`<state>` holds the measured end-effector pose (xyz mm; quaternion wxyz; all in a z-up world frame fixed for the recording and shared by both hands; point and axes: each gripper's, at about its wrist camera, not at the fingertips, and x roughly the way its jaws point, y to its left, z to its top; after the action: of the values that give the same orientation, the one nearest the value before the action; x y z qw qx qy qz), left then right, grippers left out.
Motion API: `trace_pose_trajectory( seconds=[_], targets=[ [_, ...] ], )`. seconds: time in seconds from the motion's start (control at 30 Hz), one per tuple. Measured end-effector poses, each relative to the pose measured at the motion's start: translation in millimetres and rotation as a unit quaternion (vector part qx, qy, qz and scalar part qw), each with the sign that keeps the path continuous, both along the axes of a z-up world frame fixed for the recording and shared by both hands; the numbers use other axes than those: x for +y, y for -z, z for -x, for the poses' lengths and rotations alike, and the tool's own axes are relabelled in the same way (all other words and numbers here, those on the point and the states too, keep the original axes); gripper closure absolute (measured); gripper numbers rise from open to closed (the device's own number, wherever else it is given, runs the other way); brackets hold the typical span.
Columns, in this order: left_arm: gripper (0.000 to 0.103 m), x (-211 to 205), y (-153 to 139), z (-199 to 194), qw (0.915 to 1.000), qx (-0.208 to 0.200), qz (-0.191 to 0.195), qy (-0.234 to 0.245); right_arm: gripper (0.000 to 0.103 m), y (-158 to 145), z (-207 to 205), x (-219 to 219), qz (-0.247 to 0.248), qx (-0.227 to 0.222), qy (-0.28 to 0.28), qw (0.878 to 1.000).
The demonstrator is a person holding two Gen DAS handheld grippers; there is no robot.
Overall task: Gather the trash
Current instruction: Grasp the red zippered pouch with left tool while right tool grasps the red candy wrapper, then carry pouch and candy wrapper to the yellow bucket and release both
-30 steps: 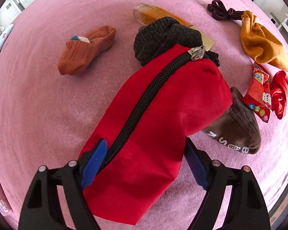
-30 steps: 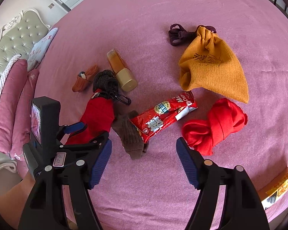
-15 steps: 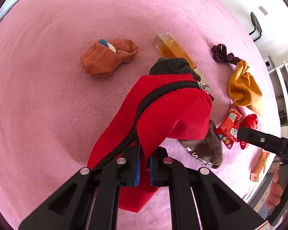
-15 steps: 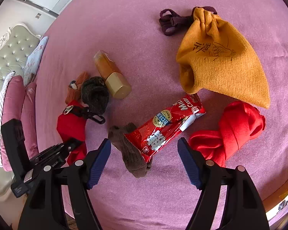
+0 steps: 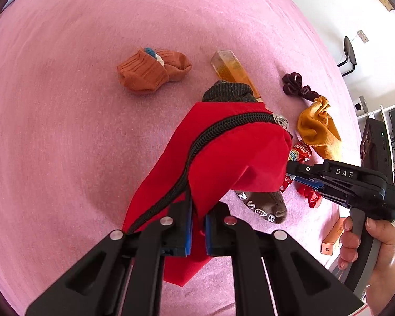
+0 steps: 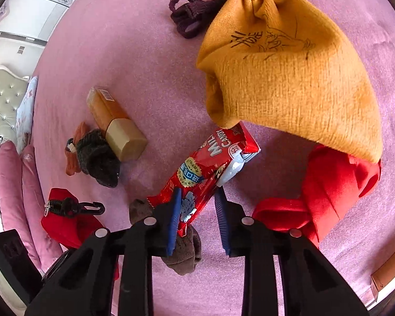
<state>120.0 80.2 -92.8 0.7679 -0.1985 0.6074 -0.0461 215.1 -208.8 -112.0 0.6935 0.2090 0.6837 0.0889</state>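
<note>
Right gripper (image 6: 198, 217) dropped, jaws just been closing around the red foil candy wrapper (image 6: 208, 169), probably not squeezing yet; long axis runs up-right. Left gripper (image 5: 197, 233) stays clamped on the red zippered fabric pouch (image 5: 223, 158).

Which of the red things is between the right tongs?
The red candy wrapper, printed and glossy, unlike the knotted red cloth beside it or the zippered red pouch in the left tongs.

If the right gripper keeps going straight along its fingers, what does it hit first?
Most likely the red candy wrapper, already between the fingers of the right gripper as its jaws have just been closing. Just under it lies a brown sock, though depth is hard to judge.
</note>
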Motion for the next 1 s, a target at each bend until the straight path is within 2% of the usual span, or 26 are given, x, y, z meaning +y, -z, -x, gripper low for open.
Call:
trace_pose_trajectory(
  seconds=[0.13,0.4,0.53,0.73,1.0],
  targets=[
    [0.096,-5,-3,5,1.0,0.0,0.005,-0.004,0.089,-15,7,-1,0.004,-0.027,-0.021,0.999],
    [0.096,-20,-23,30,0.9997,-0.011,0.02,0.003,0.091,-48,42,-11,0.004,-0.064,-0.04,0.997],
    [0.096,-38,-35,49,0.9992,-0.02,0.013,0.033,0.091,-62,71,-21,0.009,-0.081,-0.035,0.996],
    [0.096,-77,-45,71,0.9965,-0.021,0.017,0.08,0.092,-75,119,-56,0.009,-0.084,0.003,0.996],
    [0.096,-162,-54,91,0.9862,-0.019,0.024,0.163,0.092,-90,179,-120,0.025,-0.086,0.047,0.995]
  ],
)
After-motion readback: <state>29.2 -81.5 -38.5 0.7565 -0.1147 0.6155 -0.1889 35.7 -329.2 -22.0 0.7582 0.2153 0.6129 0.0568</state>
